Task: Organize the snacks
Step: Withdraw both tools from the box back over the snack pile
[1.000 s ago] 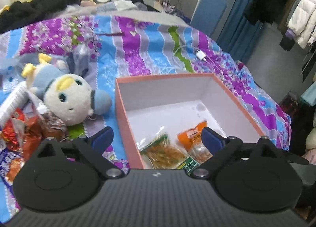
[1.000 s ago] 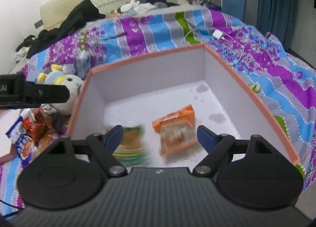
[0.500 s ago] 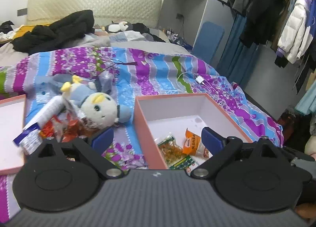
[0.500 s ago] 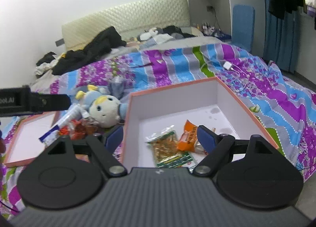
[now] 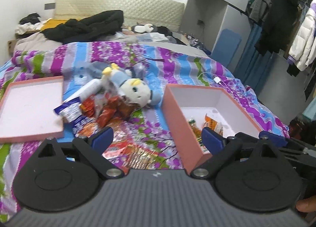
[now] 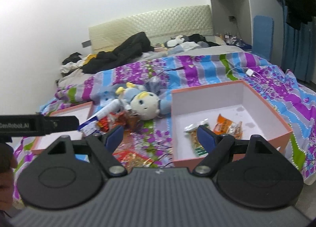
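Left gripper [image 5: 157,138], blue-padded fingers spread wide and holding nothing, hovers above the loose heap of red and foil snack packets [image 5: 110,112] on the striped purple-and-blue bedspread [image 5: 177,65]. Right gripper [image 6: 161,135], likewise wide apart and empty, hangs near the front wall of the deep pink cardboard box with white lining [image 6: 266,96]. Inside the box lie a green-edged clear packet of yellow snacks [image 6: 194,128] and an orange packet [image 6: 225,125], side by side on the floor. A round-headed white-and-blue plush toy [image 5: 136,90] rests against the heap; the shallow pink box lid [image 5: 31,106] lies beyond it. Judged stage: between deposits, most packets still unsorted. The next move calls for lowering one gripper onto a single packet at the heap's near edge, clear of the toy.
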